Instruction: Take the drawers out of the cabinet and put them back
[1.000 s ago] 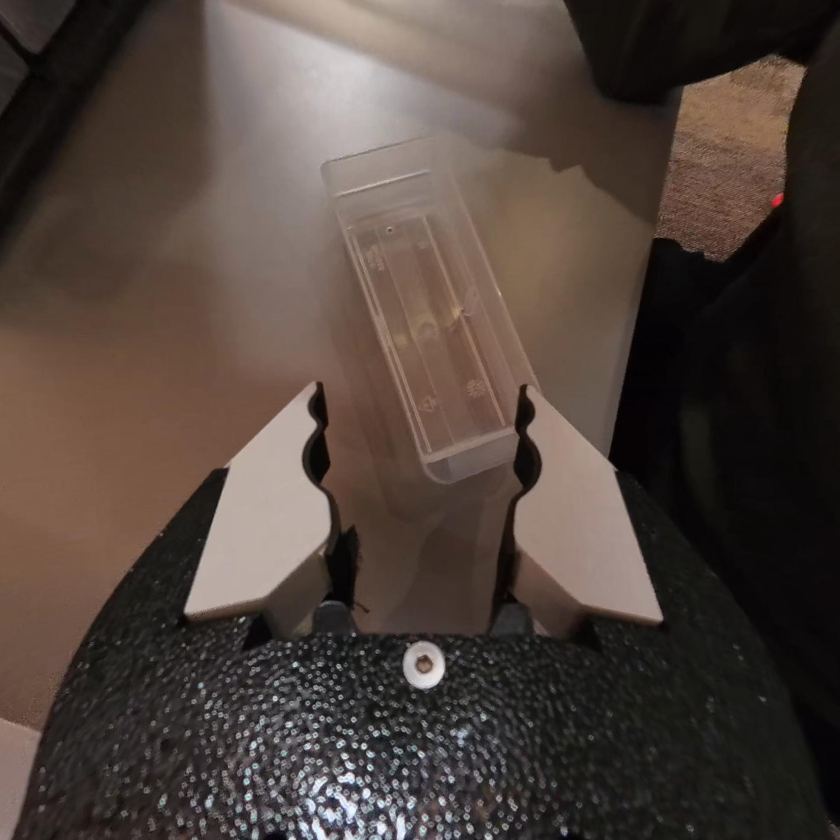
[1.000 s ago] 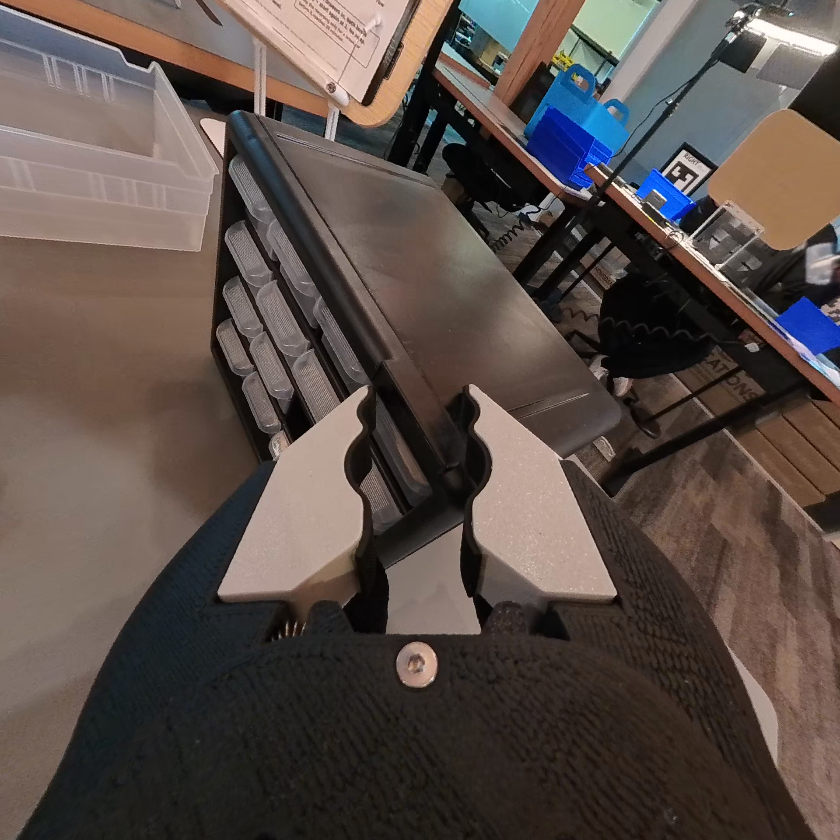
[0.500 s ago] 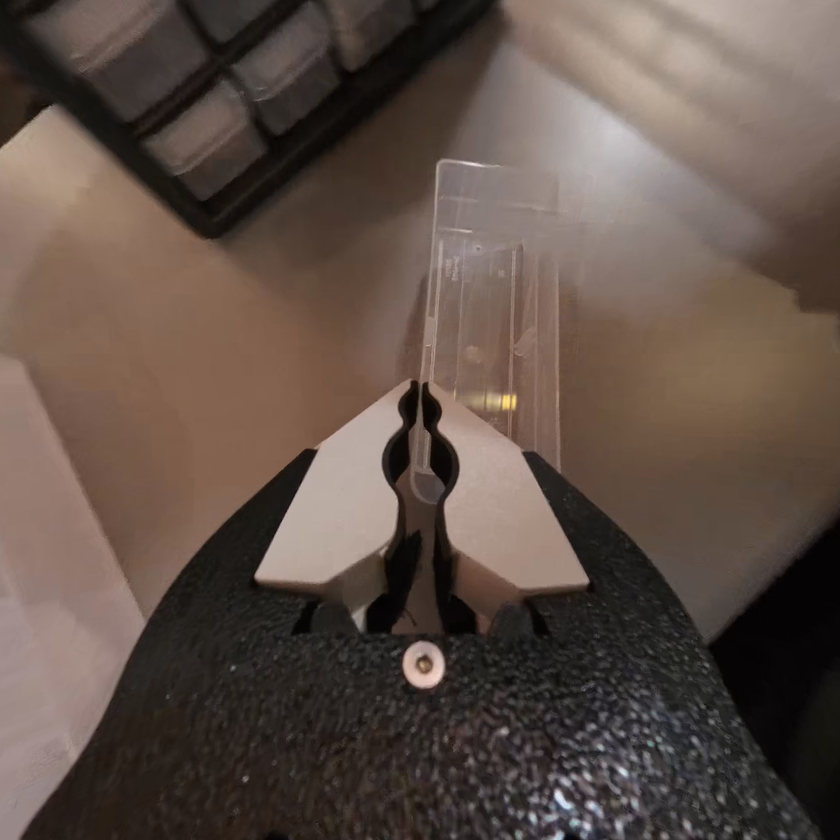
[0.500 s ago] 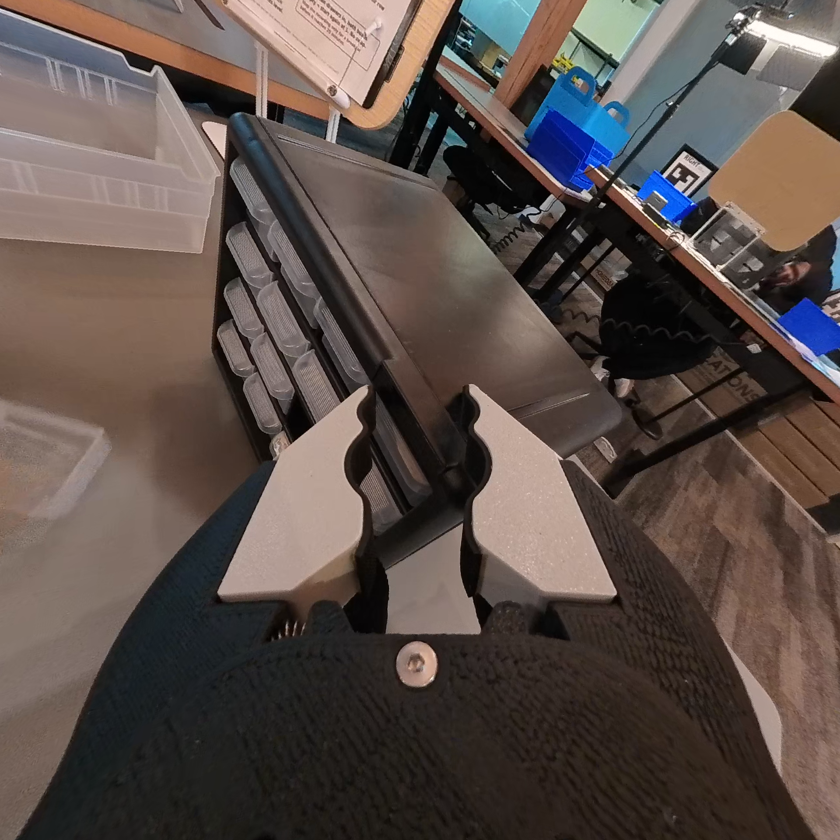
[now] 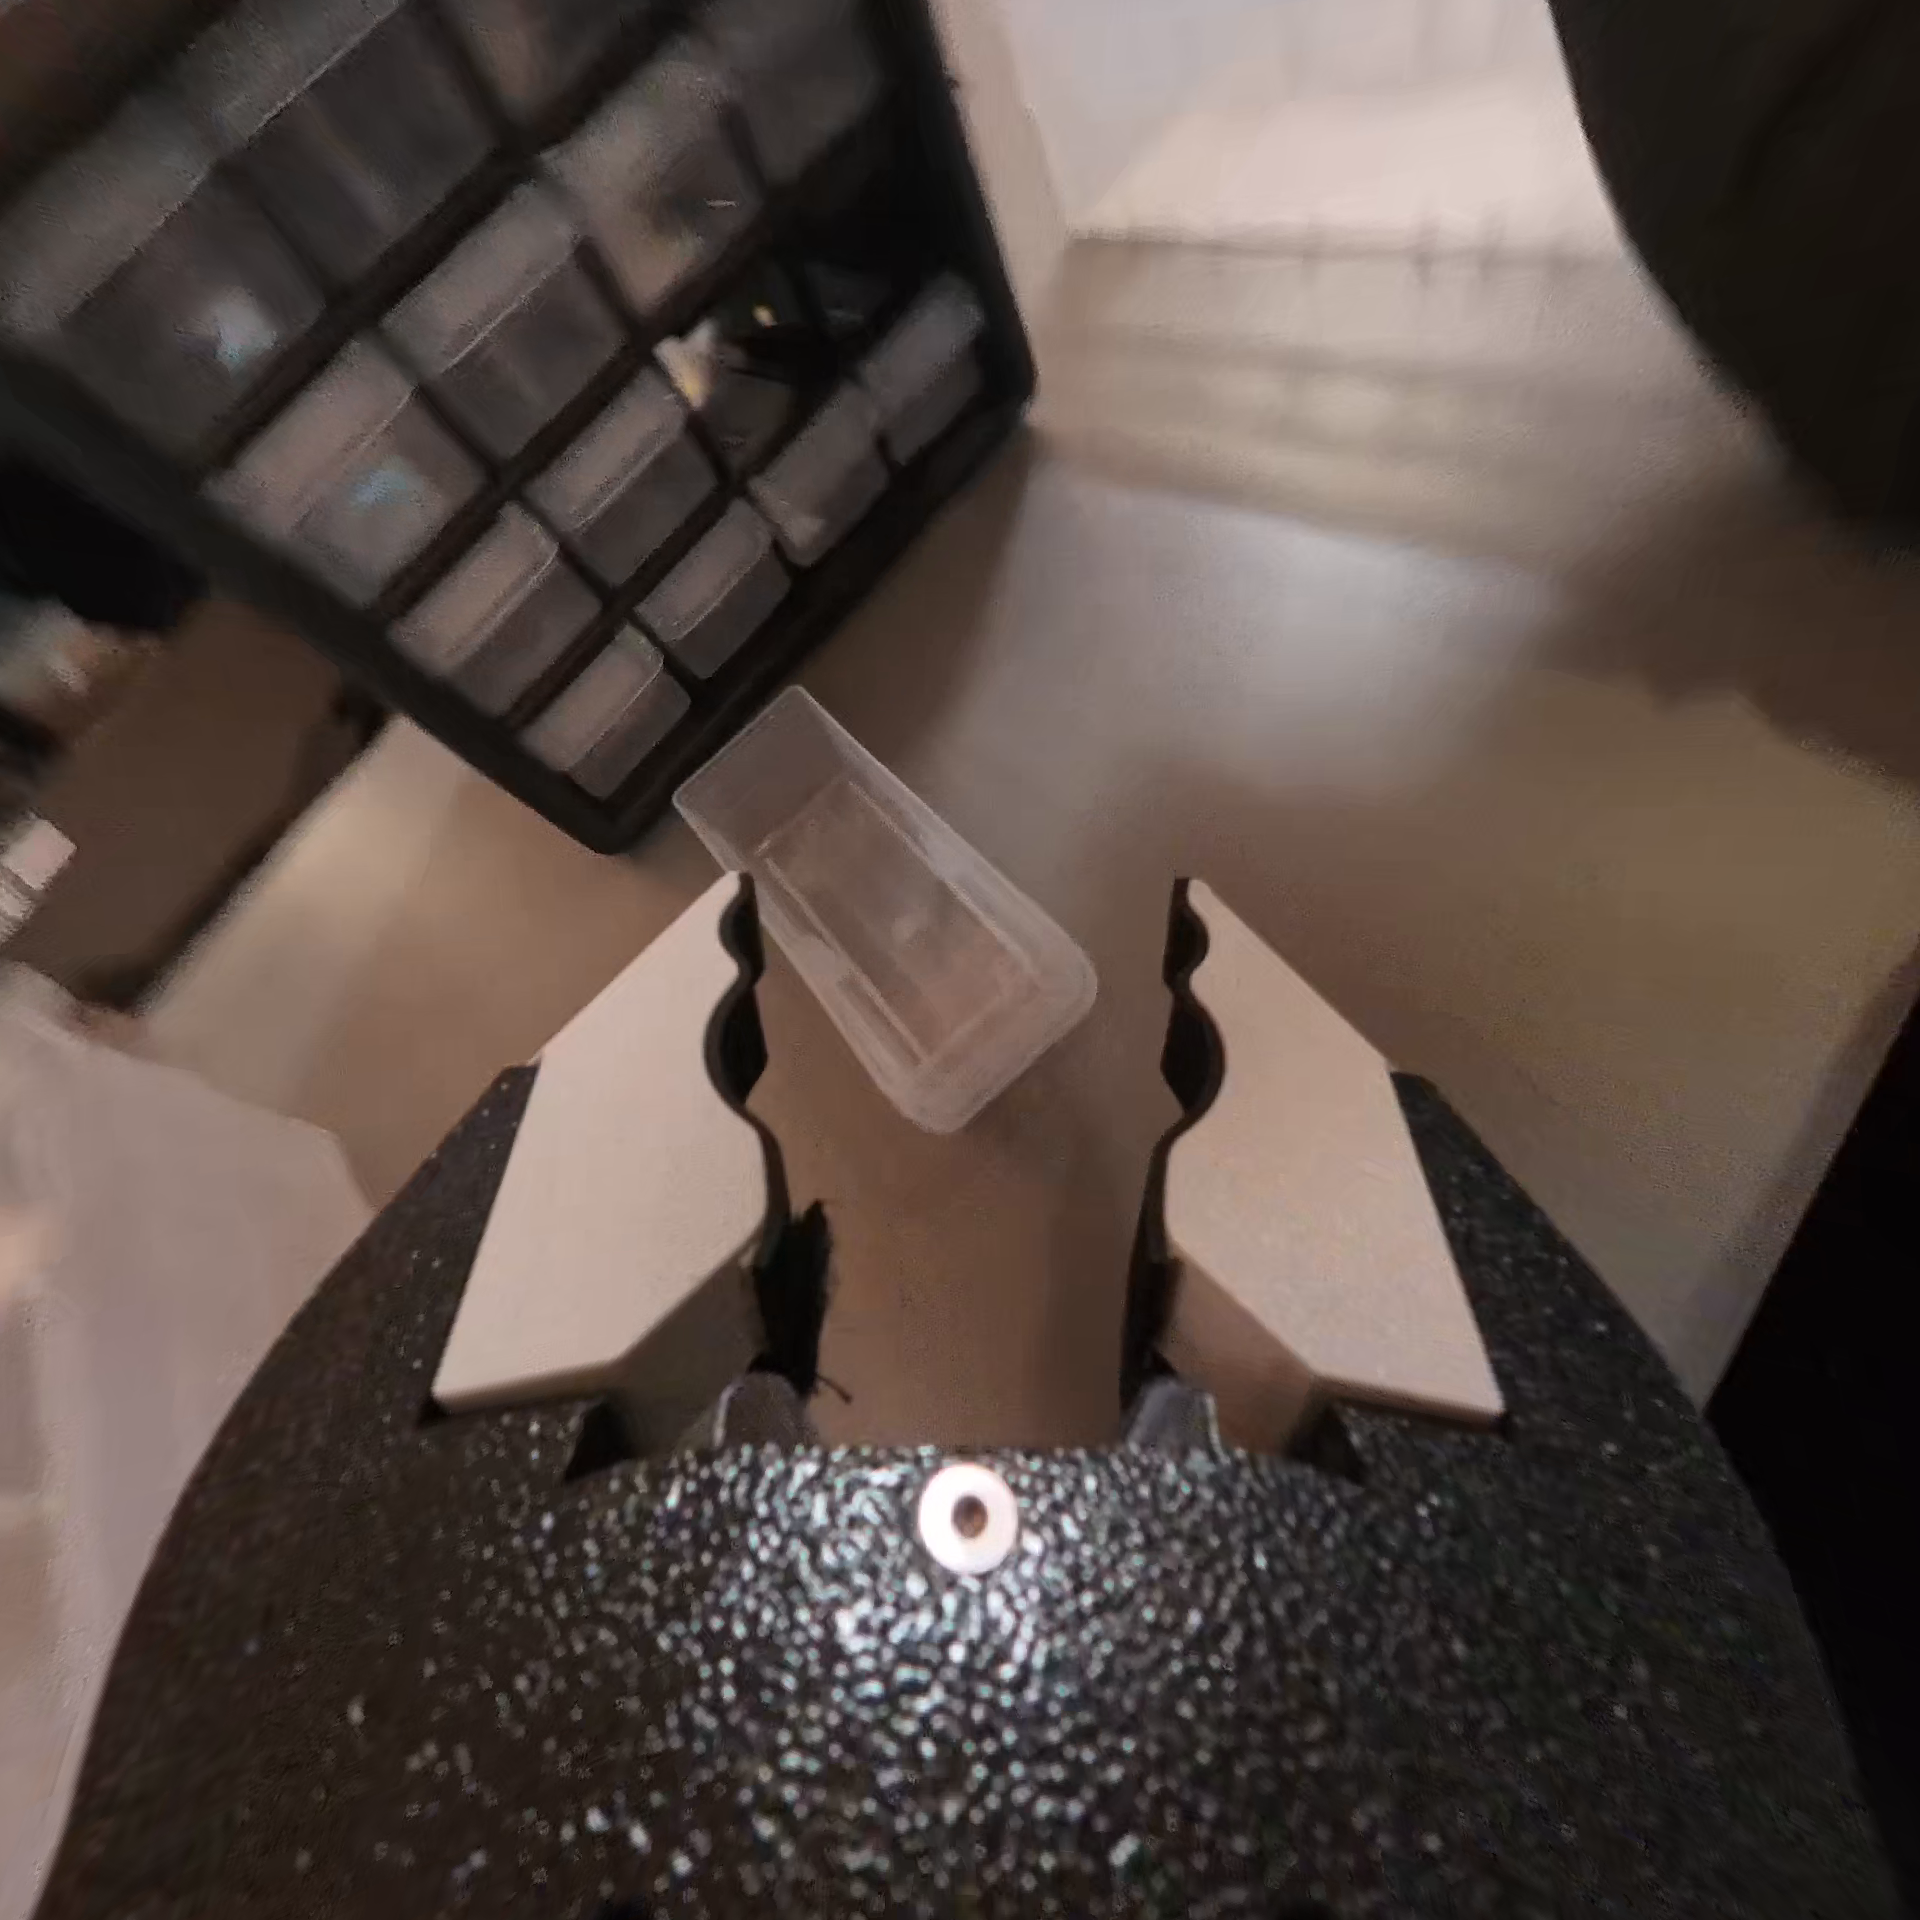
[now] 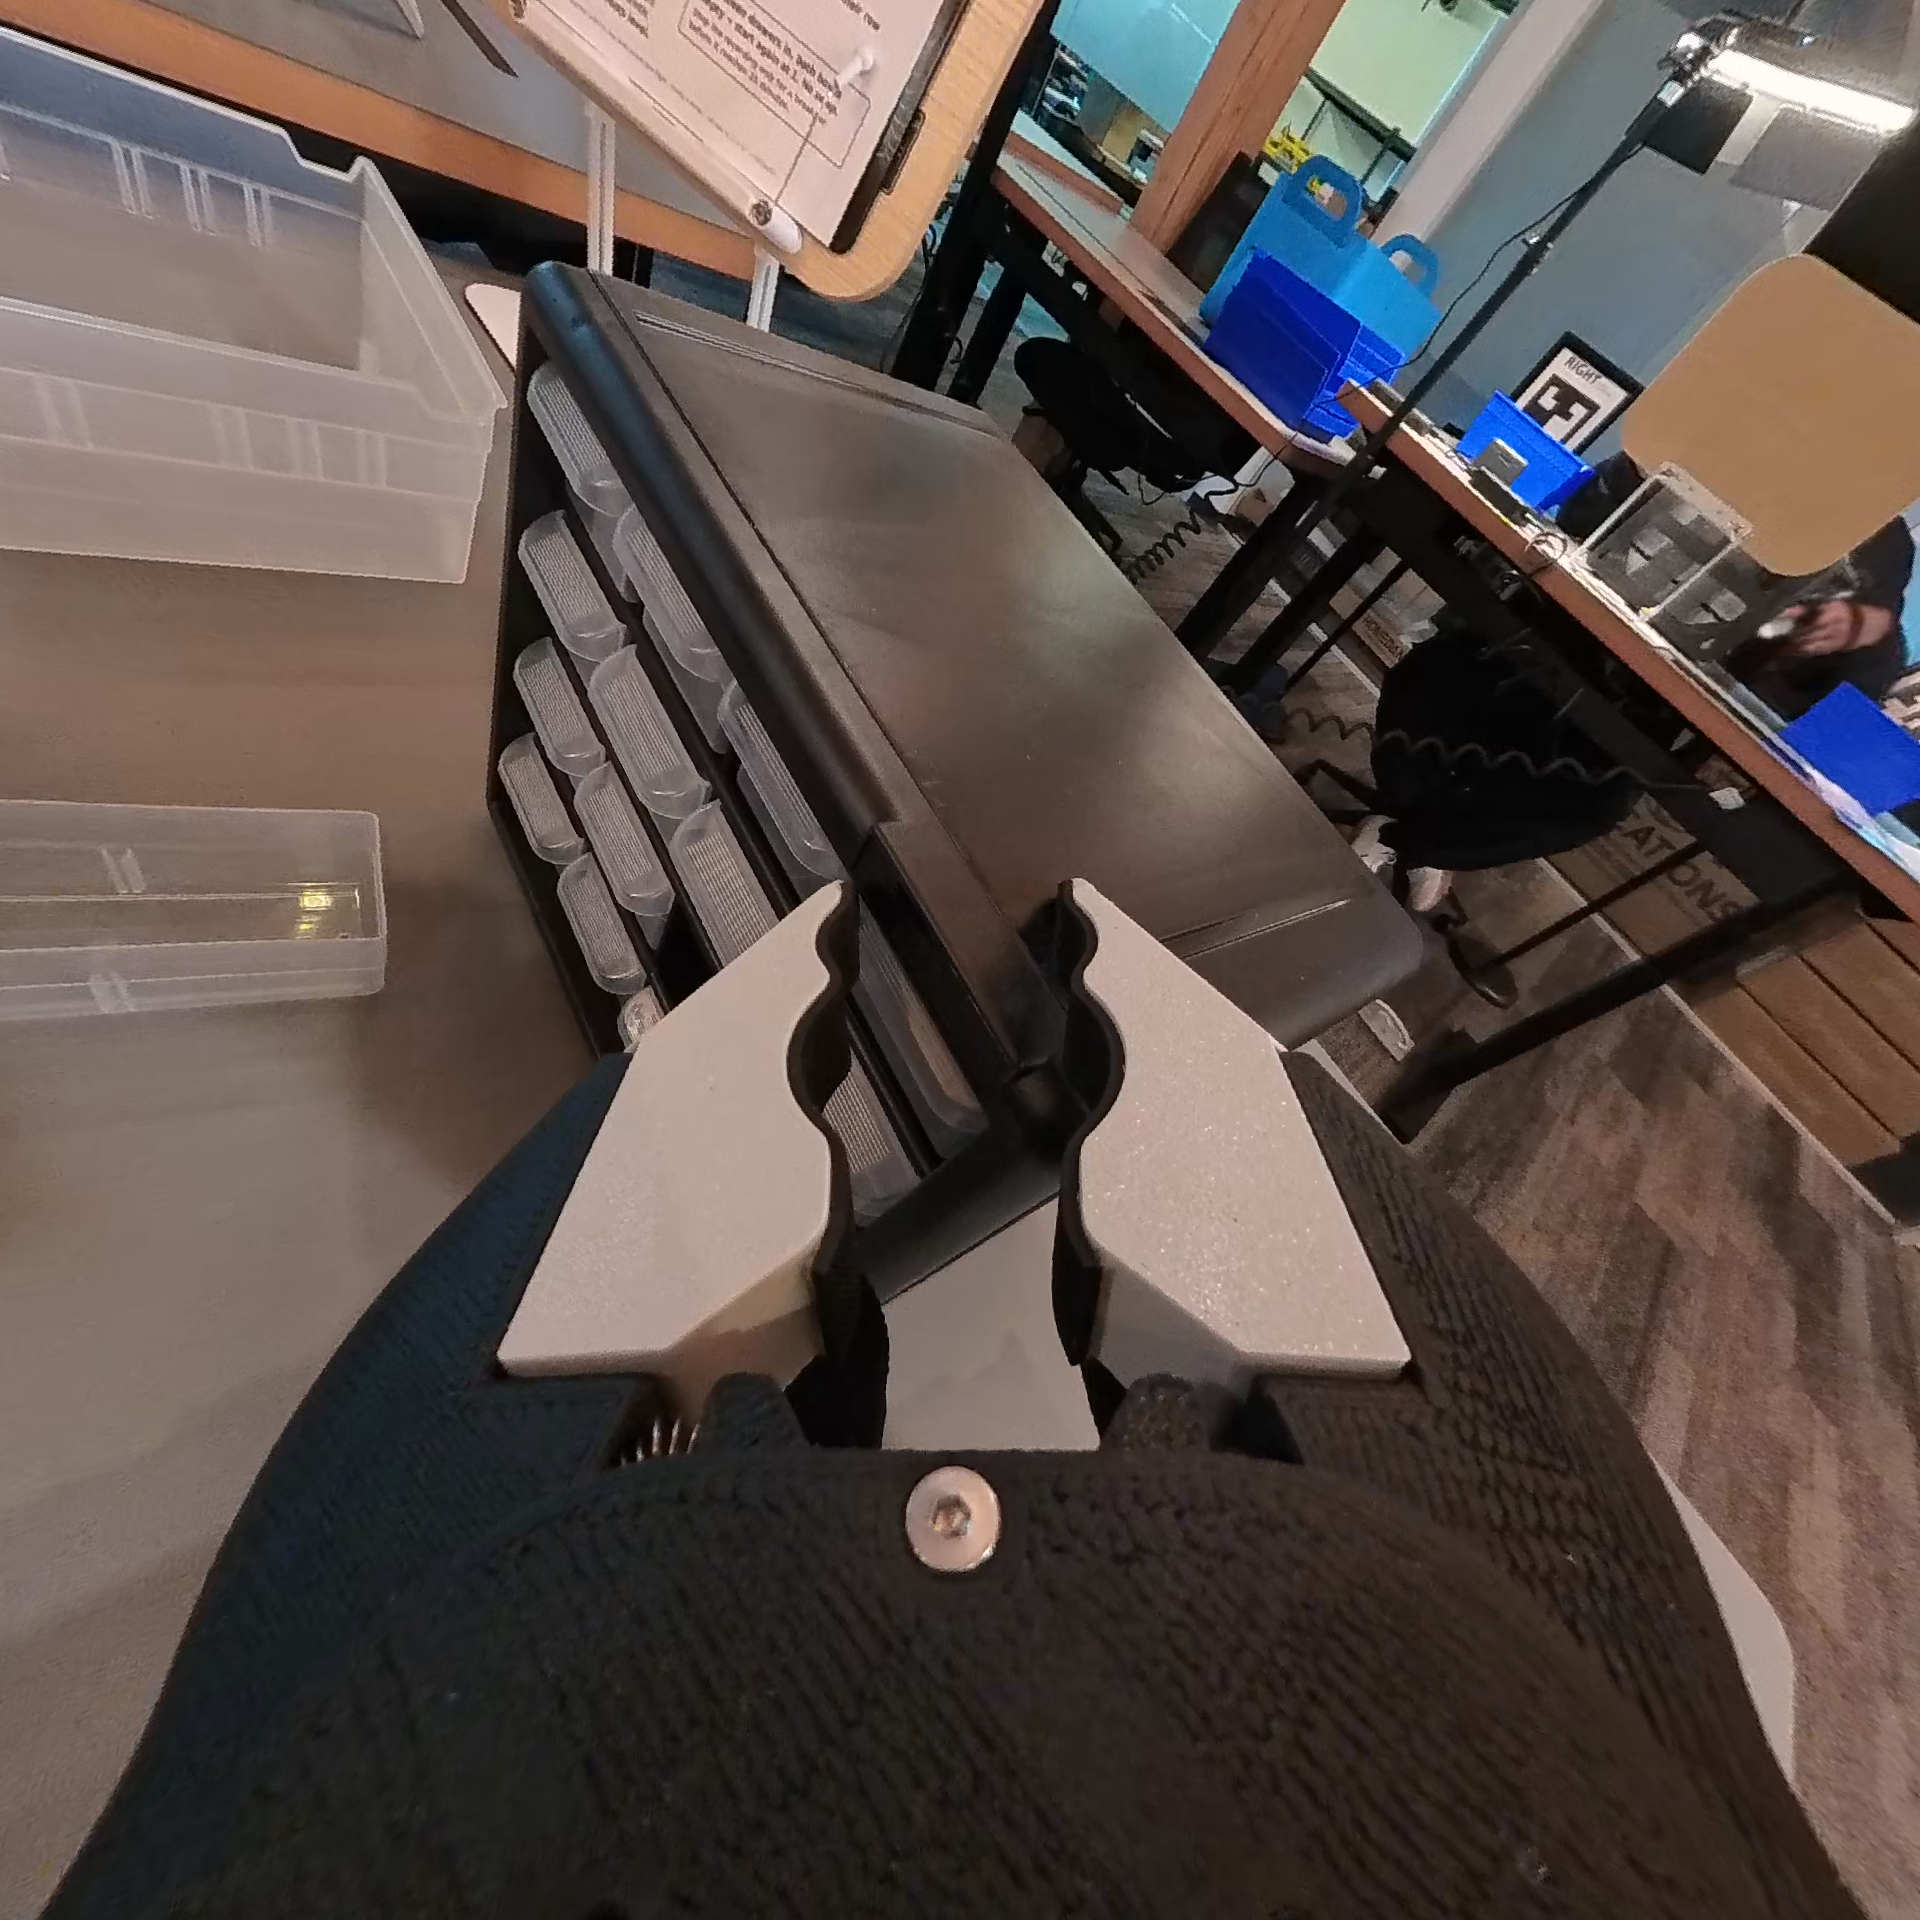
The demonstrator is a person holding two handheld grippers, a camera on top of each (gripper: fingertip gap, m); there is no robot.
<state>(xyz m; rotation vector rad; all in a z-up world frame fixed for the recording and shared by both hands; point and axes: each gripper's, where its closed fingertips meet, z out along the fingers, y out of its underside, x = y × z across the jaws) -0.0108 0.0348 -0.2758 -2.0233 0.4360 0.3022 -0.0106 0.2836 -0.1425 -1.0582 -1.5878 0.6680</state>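
Cabinet (image 6: 935,623), black plastic, stands on a brown table (image 6: 208,1195), its front a grid of small clear drawers. One slot in the grid looks dark and without a drawer front in the blurred left wrist view. A single clear drawer (image 5: 894,925) lies on the table in front of the cabinet, one end close to the cabinet's lower corner, the other end pointing back between the two pale fingers of the left gripper (image 5: 961,914). Those jaws stand wide apart and hold nothing; the drawer sits in the gap, nearer the left finger; whether it touches cannot be told.

The right gripper (image 6: 956,925) is at the near top edge of the cabinet, its jaws narrowed onto the raised black rim that runs along the front of the lid. The same loose drawer shows at the left edge of that view, lying flat and well apart from this gripper.

Behind it, at the far left, sit larger translucent bins (image 6: 208,416) stacked on the table. A clipboard-like wooden board carrying a printed sheet (image 6: 748,94) stands behind the cabinet. Beyond are other tables on black legs, blue plastic cases (image 6: 1320,312), a black-and-white marker card (image 6: 1574,400), a light stand and patterned grey carpet (image 6: 1662,1299).
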